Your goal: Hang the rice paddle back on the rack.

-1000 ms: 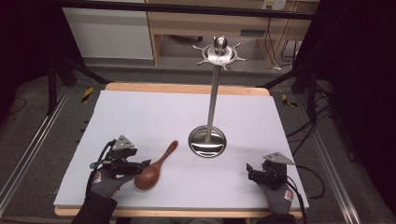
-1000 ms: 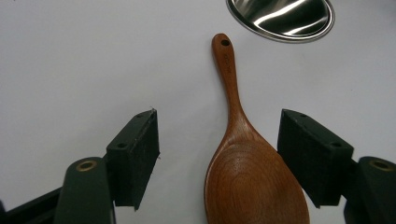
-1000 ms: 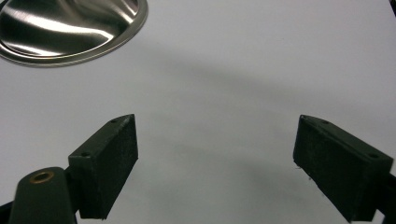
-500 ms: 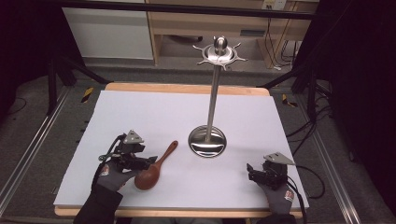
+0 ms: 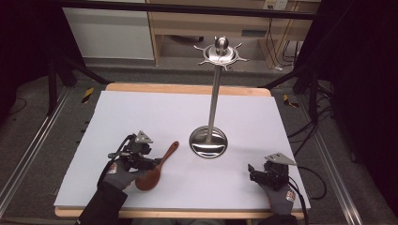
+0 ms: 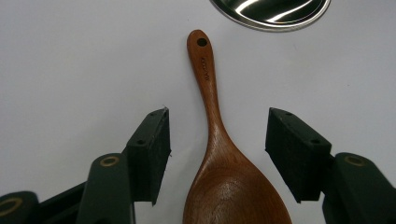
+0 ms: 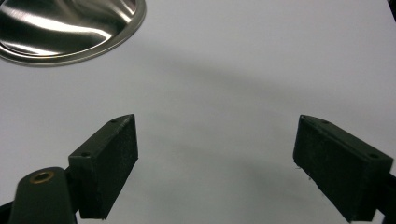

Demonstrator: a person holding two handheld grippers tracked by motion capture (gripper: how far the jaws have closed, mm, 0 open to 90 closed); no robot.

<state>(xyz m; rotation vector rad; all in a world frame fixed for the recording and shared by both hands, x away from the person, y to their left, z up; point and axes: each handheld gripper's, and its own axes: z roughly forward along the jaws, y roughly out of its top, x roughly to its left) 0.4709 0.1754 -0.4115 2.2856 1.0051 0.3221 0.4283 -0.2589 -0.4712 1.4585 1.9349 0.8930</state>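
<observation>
1. A white sheet (image 5: 141, 117) covers the wooden table (image 5: 187, 88), and the things lie on it.
2. A wooden spoon (image 5: 157, 168) lies flat near the front left of the sheet, its bowl toward the person and its handle pointing up and right toward the stand.
3. In the left gripper view the spoon (image 6: 219, 154) runs up between the two jaws, the bowl at the bottom and the handle end, with a small hole in it, near the rim of the steel base (image 6: 271, 11).
4. The left gripper (image 5: 149, 161) sits over the bowl end of the spoon, held by a gloved left hand (image 5: 123, 171). Its jaws stand apart on either side of the spoon's neck, with a gap showing on both sides; neither pad touches the wood.
5. A tall steel utensil stand (image 5: 215, 93) rises from a round base right of the spoon, with a hooked crown at the top.
6. The right gripper (image 5: 256, 171) rests at the front right, well apart from the spoon, its jaws wide apart over bare sheet with nothing between them.
7. In the right gripper view the base's rim (image 7: 70, 28) shows at the upper left.
</observation>
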